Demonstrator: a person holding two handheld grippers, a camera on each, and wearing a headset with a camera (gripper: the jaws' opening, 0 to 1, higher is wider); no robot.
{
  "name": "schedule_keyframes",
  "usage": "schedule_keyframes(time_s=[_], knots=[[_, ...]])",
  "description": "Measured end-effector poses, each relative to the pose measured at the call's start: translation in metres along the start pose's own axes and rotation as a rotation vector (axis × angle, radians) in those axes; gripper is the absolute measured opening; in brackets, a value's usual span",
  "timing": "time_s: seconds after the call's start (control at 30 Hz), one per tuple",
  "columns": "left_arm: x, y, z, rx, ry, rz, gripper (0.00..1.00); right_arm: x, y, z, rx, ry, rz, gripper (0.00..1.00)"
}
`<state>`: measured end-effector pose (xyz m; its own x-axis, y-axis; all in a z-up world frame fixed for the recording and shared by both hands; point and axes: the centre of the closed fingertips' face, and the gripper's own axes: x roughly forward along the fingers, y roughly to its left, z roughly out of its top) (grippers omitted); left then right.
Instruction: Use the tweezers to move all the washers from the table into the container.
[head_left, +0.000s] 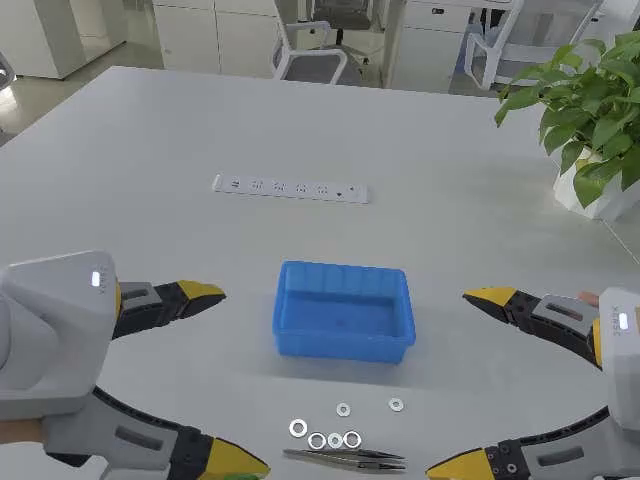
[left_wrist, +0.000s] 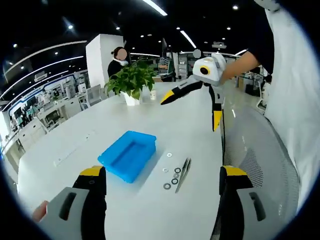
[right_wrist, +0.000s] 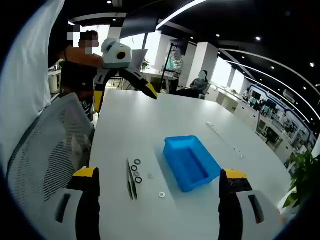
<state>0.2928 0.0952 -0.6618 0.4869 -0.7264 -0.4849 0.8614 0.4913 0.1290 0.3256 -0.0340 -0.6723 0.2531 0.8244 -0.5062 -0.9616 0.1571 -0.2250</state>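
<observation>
Open-plan office: desk rows (left_wrist: 45, 117), swivel chairs (head_left: 312, 45), potted plant (head_left: 590, 110).

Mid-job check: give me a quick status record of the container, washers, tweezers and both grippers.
container: blue container, open-topped, mid-table, no washers visible inside
washers: six washers on the table near the container's front side; four clustered, two apart
tool: tweezers lying flat beside the cluster, not held
left: left gripper, jaws wide open, empty, left of the container
right: right gripper, jaws wide open, empty, right of the container
other: power strip beyond the container; potted plant at far right
</observation>
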Motion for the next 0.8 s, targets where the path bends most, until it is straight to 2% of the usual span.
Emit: schedule_keyframes(time_s=[0.03, 0.17, 0.27, 0.47, 0.8], knots=[[0.0, -0.001, -0.001, 0.013, 0.012, -0.004, 0.99, 0.0, -0.001, 0.001, -0.002, 0.0, -0.005, 0.99], [0.001, -0.002, 0.002, -0.007, -0.008, -0.011, 0.99, 0.001, -0.007, 0.006, 0.007, -0.016, -0.027, 0.99], [0.002, -0.002, 0.0, -0.001, 0.01, -0.015, 0.99, 0.001, -0.009, 0.008, -0.001, -0.02, -0.031, 0.99], [0.0, 0.002, 0.006, -0.023, -0.016, 0.003, 0.99, 0.0, -0.008, 0.009, 0.003, -0.025, -0.037, 0.99], [-0.006, 0.008, -0.002, -0.038, -0.008, 0.026, 0.99, 0.003, -0.005, 0.005, -0.002, -0.006, -0.019, 0.98]])
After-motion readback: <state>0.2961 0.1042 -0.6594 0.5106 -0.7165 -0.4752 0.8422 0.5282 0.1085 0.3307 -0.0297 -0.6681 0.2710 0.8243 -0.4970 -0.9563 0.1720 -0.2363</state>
